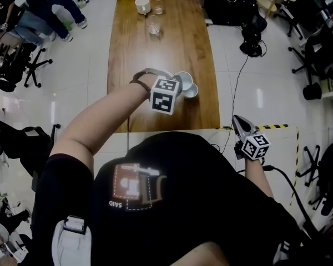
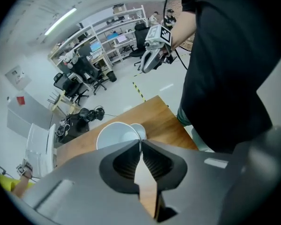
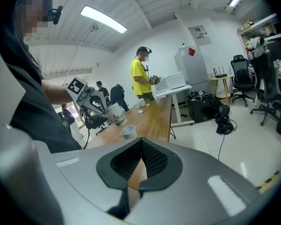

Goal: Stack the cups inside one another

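Office chairs [image 1: 14, 71] stand on the white tile floor [image 1: 83, 65] left of the wooden table [image 1: 130, 60], whose far end carries a white cup [image 1: 142, 5] and two glasses [image 1: 154, 25]. Near the table's right edge the left tool [image 2: 141, 141] pinches a printed cup [image 2: 114, 136] by its rim, above a smaller cup [image 3: 128, 131] standing on the wood. Off the near right corner, over the floor, the right tool [image 3: 141, 140] is pressed together, empty.
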A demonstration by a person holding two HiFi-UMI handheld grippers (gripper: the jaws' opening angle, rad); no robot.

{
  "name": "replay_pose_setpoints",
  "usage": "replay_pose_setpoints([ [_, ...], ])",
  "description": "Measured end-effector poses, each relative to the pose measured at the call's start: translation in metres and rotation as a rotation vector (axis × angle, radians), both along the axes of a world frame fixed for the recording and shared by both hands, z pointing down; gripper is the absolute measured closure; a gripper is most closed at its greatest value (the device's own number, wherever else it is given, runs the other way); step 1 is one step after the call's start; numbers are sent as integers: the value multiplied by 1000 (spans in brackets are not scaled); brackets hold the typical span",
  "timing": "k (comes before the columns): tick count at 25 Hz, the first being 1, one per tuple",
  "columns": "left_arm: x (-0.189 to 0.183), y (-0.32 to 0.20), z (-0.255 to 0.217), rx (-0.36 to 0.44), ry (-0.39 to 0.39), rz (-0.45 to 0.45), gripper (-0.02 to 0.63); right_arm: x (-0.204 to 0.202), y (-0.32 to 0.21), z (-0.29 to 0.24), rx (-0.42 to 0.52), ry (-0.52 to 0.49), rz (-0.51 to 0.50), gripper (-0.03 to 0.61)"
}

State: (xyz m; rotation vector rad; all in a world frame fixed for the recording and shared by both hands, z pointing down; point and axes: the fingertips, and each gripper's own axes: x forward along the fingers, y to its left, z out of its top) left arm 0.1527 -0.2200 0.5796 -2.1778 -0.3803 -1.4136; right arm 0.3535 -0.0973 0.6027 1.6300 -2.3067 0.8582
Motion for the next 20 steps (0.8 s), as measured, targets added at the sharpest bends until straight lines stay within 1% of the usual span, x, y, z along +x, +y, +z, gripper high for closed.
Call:
replay_pose_setpoints([
  [3, 12, 9, 11, -9, -26, 36, 595, 8, 8, 2, -1, 0, 23, 565],
  [8, 21, 11, 27, -6, -62, 65, 595, 18, 24, 6, -12, -6, 62, 565],
  [11, 30, 10, 39, -3, -62, 54, 592, 23, 32, 10, -19, -10, 73, 565],
  [13, 36, 11, 51, -14, -64, 38, 590, 28, 35, 13, -22, -9, 82, 565],
  [14, 38, 11, 55, -22, -62, 27, 562, 30, 37, 13, -22, -9, 87, 565],
  [15, 41, 10, 56, -25, -48, 11, 516, 32, 38, 13, -22, -9, 90, 565],
  [16, 43, 7, 50, -25, -17, -12, 478, 33, 38, 13, -21, -9, 92, 565],
  [17, 45, 2, 37, -24, 32, -45, 469, 34, 37, 11, -17, -9, 92, 565],
  [18, 46, -5, 19, -26, 98, -90, 469, 35, 36, 8, -12, -8, 90, 565],
  [20, 39, -21, -23, -43, 253, -203, 469, 36, 30, 2, 5, -5, 84, 565],
])
